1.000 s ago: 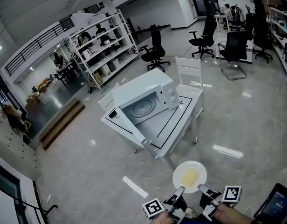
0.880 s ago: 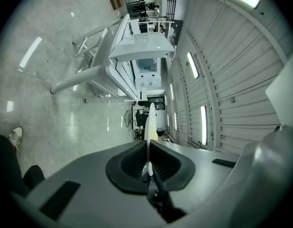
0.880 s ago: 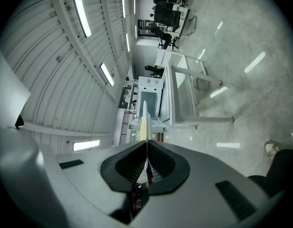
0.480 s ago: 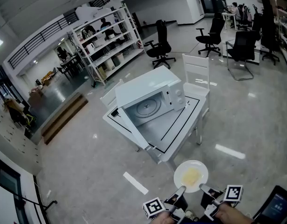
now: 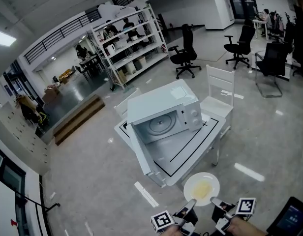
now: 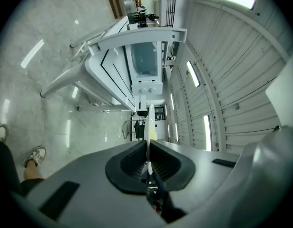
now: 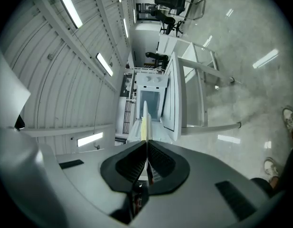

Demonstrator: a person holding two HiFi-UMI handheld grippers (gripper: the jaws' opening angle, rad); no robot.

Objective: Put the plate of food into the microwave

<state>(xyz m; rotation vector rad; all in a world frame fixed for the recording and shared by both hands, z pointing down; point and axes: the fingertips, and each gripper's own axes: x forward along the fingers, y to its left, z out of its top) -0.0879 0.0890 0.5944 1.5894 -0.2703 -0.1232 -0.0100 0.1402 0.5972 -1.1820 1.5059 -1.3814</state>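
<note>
A white plate (image 5: 201, 189) with pale yellow food is held level just short of the white table's near corner. My left gripper (image 5: 191, 202) is shut on the plate's near-left rim and my right gripper (image 5: 213, 200) is shut on its near-right rim. In the left gripper view the plate (image 6: 150, 127) shows edge-on between the jaws of my left gripper (image 6: 148, 158). The right gripper view shows the plate (image 7: 145, 125) pinched the same way by my right gripper (image 7: 146, 159). The white microwave (image 5: 164, 110) stands on the table (image 5: 191, 144) with its door (image 5: 140, 156) swung open and the turntable visible inside.
A white chair (image 5: 218, 95) stands behind the table on the right and another (image 5: 125, 105) behind it on the left. Black office chairs (image 5: 187, 50) and a metal shelving rack (image 5: 132, 41) stand farther back. A dark tablet (image 5: 291, 219) shows at bottom right. A white tape strip (image 5: 146, 194) lies on the floor.
The table and microwave have drawn nearer and shifted right in the head view. The plate stays held in both grippers and now sits close to the table's near corner.
</note>
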